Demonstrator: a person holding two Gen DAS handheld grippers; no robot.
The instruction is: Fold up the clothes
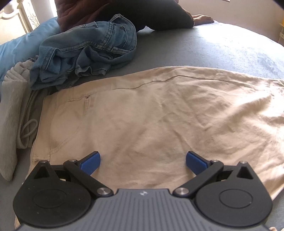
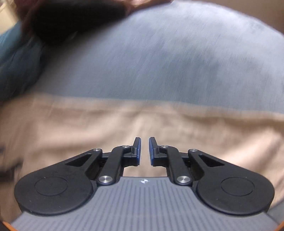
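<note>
The bed [image 1: 204, 46], covered in grey-blue fabric, fills the upper half of both views. Beige trousers [image 1: 142, 115] lie spread flat across the middle and lower part of the left wrist view, waistband toward the left edge; in the blurred right wrist view the same beige cloth [image 2: 88, 128] crosses the middle band. A crumpled pair of blue jeans [image 1: 85, 53] sits in the upper left, just beyond the trousers' far edge. A grey garment with a drawcord [image 1: 16, 106] lies along the left edge, touching the waistband. A blue pillow [image 1: 23, 44] occupies the far upper left. A seated person's dark-clad leg [image 1: 159, 16] rests at the top centre. The left hand-held gripper [image 1: 142, 160] hangs over the trousers with jaws wide apart, nothing between them. The right hand-held gripper [image 2: 144, 151] shows jaws almost closed, a narrow gap remaining, gripping nothing.
</note>
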